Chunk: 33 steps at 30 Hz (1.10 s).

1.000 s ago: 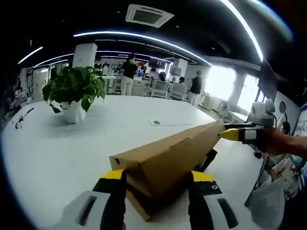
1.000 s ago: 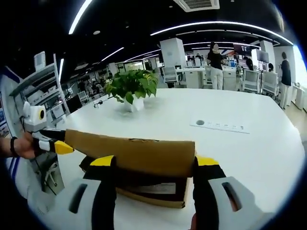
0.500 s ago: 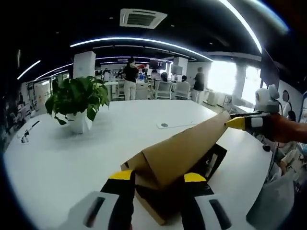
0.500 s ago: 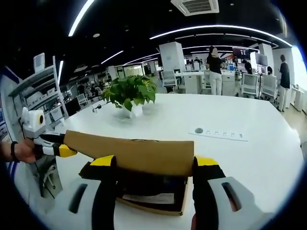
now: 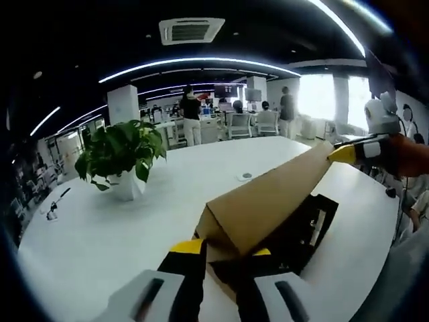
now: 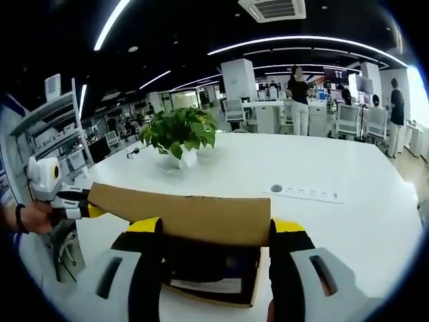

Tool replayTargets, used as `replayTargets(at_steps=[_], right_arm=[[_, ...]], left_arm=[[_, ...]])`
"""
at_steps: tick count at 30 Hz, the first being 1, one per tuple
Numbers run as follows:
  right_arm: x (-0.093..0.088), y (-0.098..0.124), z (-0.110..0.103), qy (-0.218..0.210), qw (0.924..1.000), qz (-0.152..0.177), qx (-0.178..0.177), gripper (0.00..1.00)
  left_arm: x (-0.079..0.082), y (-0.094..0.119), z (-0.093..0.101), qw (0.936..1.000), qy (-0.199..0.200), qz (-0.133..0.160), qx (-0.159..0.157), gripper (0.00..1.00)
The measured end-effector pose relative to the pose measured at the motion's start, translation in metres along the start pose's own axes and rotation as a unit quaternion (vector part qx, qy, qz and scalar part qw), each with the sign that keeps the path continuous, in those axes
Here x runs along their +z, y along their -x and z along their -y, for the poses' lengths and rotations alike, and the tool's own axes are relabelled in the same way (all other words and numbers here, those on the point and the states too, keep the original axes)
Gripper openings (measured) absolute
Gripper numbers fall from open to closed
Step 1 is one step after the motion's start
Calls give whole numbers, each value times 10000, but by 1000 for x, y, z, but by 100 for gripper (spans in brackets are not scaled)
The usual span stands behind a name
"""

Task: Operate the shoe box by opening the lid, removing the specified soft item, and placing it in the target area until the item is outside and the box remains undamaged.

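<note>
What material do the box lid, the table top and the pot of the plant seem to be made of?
Box lid: apparently plain brown cardboard, matte, with folded edges. Table top: a smooth white surface with a slight sheen, perhaps laminate. Pot: white and smooth, ceramic or plastic; I cannot tell which.

Bright overall, lit by long ceiling light strips (image 5: 201, 64) that bow into arcs under strong fisheye distortion. Blown-out daylight from windows (image 5: 322, 97) at far right in the left gripper view. Mild glare across the glossy white table (image 6: 335, 221). Soft, faint shadow under the potted plant (image 6: 179, 134). Dark, underexposed ceiling. Sharp near the centre, slightly smeared toward the edges; far office background soft.
</note>
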State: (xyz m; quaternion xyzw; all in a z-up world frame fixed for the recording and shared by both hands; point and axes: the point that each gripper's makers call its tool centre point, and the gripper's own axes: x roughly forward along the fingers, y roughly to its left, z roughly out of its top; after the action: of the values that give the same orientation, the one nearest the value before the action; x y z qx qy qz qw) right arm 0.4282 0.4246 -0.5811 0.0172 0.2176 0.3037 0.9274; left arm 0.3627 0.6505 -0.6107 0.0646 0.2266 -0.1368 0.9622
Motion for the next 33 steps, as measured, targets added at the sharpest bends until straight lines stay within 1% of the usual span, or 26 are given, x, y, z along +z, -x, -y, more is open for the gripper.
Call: replayTargets(at_steps=[6,11,16,18,22,26,29,33], right_arm=[[6,0,0,-7,10000,38,-2,59],[9,-1,-2,-3,10000,21,14,59],[15,-1,-3,16,10000,13,37,60],[17,-1,-5,144,9998,8,105,60],[19,0,-8,242,9995,-45,213,61],[18,2,-7,340,9988,-77,356,61],[16,3,-8,581,9973,-124,440,61],[16,4,-8,667,9962,-124,545,62]], left_arm=[[5,0,-6,9999,82,45,126,12],[8,-1,-8,9998,2,0,195,10],[12,-2,-10,9997,54,-30,241,9],[13,-2,-12,9996,69,-46,258,9],[14,-3,-15,9995,211,-58,217,8],[16,-5,-16,9996,171,-96,211,8],[17,-7,-16,9996,172,-112,203,8],[20,-9,-18,9996,191,-138,176,8]])
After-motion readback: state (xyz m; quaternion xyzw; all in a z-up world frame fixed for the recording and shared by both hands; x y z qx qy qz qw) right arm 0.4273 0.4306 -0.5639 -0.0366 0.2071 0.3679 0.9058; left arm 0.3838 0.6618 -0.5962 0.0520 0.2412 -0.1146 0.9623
